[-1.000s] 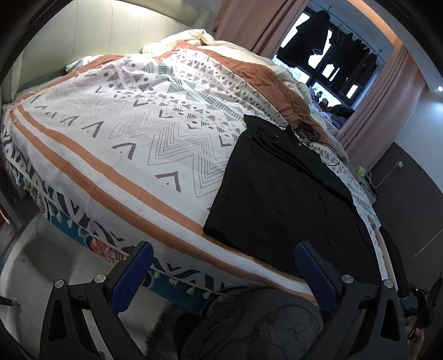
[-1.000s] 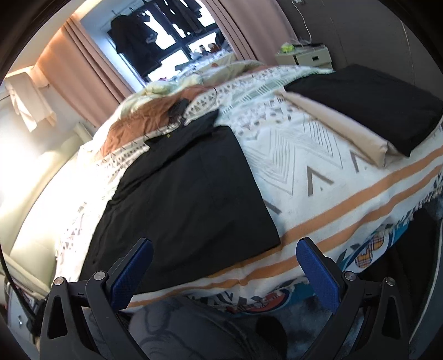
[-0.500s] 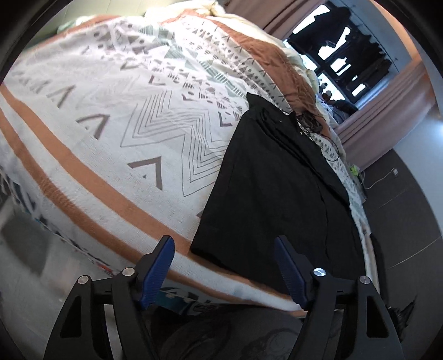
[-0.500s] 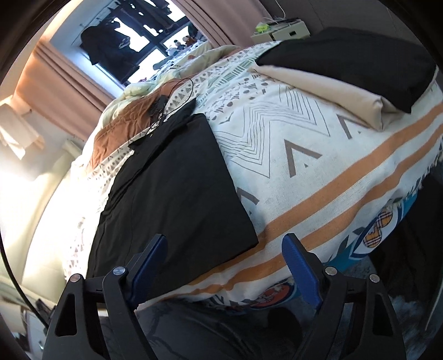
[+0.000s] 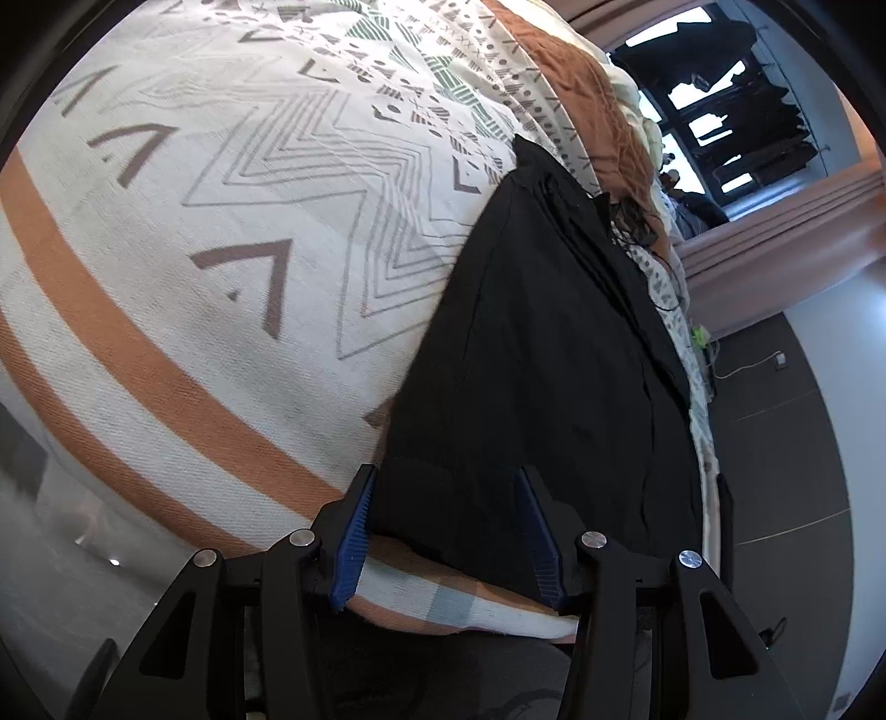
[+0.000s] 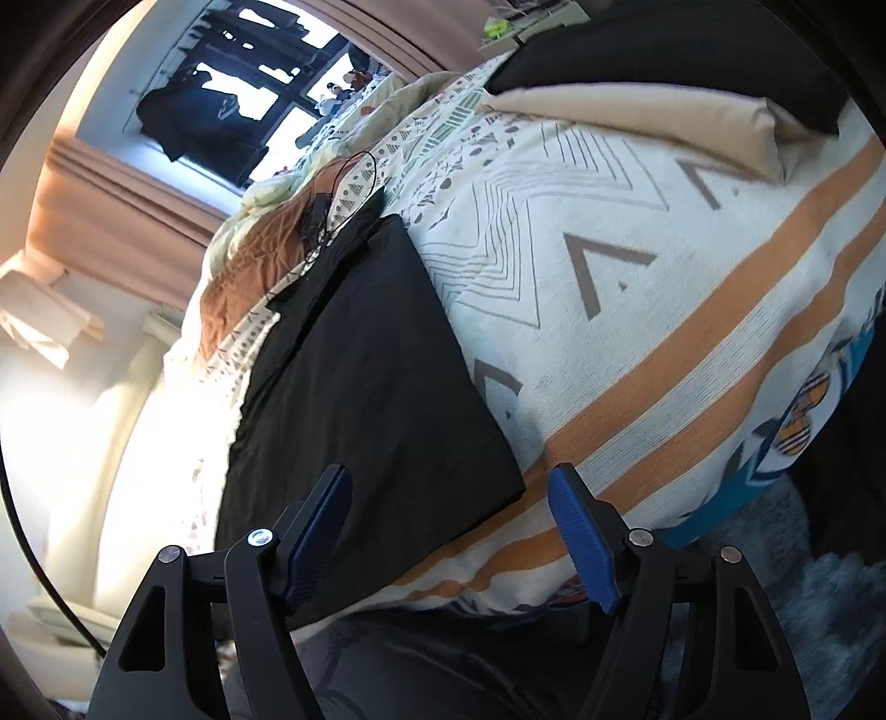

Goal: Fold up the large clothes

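Note:
A large black garment (image 5: 542,354) lies flat on the patterned bedspread (image 5: 183,232), its near hem at the bed's front edge. My left gripper (image 5: 446,501) straddles the garment's near left corner; its jaws are closing, the cloth lies between the blue pads, and a gap still shows on both sides. In the right wrist view the same garment (image 6: 365,387) runs away toward the window. My right gripper (image 6: 451,498) stands around its near right corner, jaws closing, with the pads clear of the cloth.
A beige pillow (image 6: 653,122) and a folded black item (image 6: 692,50) lie at the far right of the bed. A black cable (image 6: 343,194) rests beyond the garment. Pink curtains (image 6: 116,221) and hanging dark clothes (image 6: 205,116) fill the window side. The floor lies below the bed edge.
Both grippers have come down and forward to the garment's near corners. Their jaws have narrowed markedly. Both views have rolled, so the bed looks tilted.

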`<act>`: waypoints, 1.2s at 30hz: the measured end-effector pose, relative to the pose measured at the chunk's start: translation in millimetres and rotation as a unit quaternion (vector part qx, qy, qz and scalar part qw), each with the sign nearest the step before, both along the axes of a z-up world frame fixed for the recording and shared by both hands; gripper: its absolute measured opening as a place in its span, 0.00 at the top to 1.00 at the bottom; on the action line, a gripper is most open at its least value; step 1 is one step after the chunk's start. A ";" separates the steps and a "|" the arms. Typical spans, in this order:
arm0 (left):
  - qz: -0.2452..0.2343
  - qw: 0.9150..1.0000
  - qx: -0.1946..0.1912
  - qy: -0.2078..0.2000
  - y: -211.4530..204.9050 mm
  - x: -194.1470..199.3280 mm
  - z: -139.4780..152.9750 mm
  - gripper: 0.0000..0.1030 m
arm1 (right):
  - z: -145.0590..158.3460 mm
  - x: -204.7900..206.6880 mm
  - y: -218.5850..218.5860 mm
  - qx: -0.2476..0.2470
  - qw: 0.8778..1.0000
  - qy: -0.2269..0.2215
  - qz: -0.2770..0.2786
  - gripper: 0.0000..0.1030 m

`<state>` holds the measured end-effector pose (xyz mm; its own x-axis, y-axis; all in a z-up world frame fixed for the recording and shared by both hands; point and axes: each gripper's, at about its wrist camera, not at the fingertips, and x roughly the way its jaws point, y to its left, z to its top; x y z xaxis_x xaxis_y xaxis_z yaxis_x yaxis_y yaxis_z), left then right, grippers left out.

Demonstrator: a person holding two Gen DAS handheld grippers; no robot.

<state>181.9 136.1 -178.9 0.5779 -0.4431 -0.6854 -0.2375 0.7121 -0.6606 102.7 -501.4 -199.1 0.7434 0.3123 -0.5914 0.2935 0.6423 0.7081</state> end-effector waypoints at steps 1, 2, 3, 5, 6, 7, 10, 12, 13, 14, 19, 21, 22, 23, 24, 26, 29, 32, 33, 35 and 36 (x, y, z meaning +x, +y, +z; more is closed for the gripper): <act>-0.002 1.000 -0.004 -0.003 -1.2 0.3 -0.3 0.50 | -1.7 0.6 0.2 0.000 1.000 0.002 -0.001 0.29; -0.002 1.000 -0.004 -0.006 -2.3 0.7 -0.4 0.50 | -3.2 2.5 -0.4 -0.002 1.000 0.005 -0.003 0.29; -0.001 1.000 -0.005 -0.011 -3.2 0.5 -0.2 0.50 | -6.2 3.1 -0.4 0.001 1.000 0.007 -0.005 0.29; 0.002 1.000 -0.013 -0.016 -4.5 0.2 -0.3 0.50 | -12.1 3.5 -0.6 0.018 1.000 0.006 -0.005 0.30; 0.003 1.000 -0.017 -0.019 -5.3 0.6 -0.7 0.50 | -15.2 3.4 -0.8 0.027 1.000 0.003 -0.006 0.30; 0.004 1.000 -0.018 -0.019 -5.8 0.8 -0.9 0.50 | -16.9 3.5 -0.9 0.035 0.999 0.000 -0.006 0.30; 0.007 0.999 -0.023 -0.022 -6.8 2.2 1.0 0.50 | -21.9 5.6 0.3 0.083 0.996 -0.030 0.003 0.34; 0.007 0.999 -0.030 -0.028 -7.3 2.1 2.6 0.50 | -23.2 8.2 3.6 0.114 0.992 -0.056 0.008 0.34; 0.008 0.999 -0.028 -0.029 -7.8 2.1 3.8 0.50 | -23.2 10.0 5.2 0.118 0.991 -0.061 0.009 0.34; 0.008 0.999 -0.025 -0.029 -8.7 3.0 4.4 0.50 | -24.4 13.1 7.7 0.118 0.991 -0.059 0.009 0.34; 0.006 1.000 -0.008 -0.021 -12.4 4.6 1.7 0.50 | -32.4 23.2 16.0 0.108 0.993 -0.038 -0.004 0.35; 0.010 1.000 -0.005 -0.023 -12.8 6.2 1.1 0.50 | -32.2 26.7 16.0 0.106 0.994 -0.041 -0.011 0.39; 0.016 1.000 -0.004 -0.024 -12.0 6.6 1.3 0.51 | -32.3 28.1 14.6 0.103 0.994 -0.040 -0.013 0.43; 0.020 0.999 -0.002 -0.025 -12.3 8.2 1.0 0.51 | -32.5 31.7 14.1 0.101 0.994 -0.037 -0.014 0.48; 0.024 0.999 0.000 -0.025 -12.9 10.5 0.9 0.52 | -32.9 36.1 14.1 0.099 0.994 -0.035 -0.015 0.50; 0.027 0.999 0.006 -0.024 -14.1 15.8 0.1 0.54 | -34.0 42.6 12.3 0.099 0.994 -0.034 -0.019 0.58; 0.029 0.999 0.006 -0.022 -16.3 22.9 -2.0 0.56 | -32.5 53.5 12.6 0.098 0.994 -0.039 -0.022 0.63; 0.035 0.999 0.012 -0.021 -17.9 29.0 -3.8 0.70 | -31.7 65.7 14.0 0.092 0.995 -0.039 -0.021 0.76; 0.040 0.999 0.017 -0.017 -17.8 30.0 -4.9 0.75 | -32.5 69.0 13.3 0.092 0.995 -0.036 -0.023 0.80; 0.052 0.998 0.017 -0.014 -14.9 29.7 -7.6 0.88 | -35.1 70.9 10.5 0.095 0.995 -0.033 -0.027 0.88; 0.058 0.998 0.011 -0.018 -12.5 28.3 -8.5 0.89 | -35.6 71.2 8.8 0.101 0.994 -0.035 -0.031 0.90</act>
<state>210.2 123.6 -187.5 0.6483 -0.3568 -0.6727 -0.2953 0.6965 -0.6540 173.9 -492.6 -234.7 0.8022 0.3725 -0.4666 0.2725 0.4670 0.8412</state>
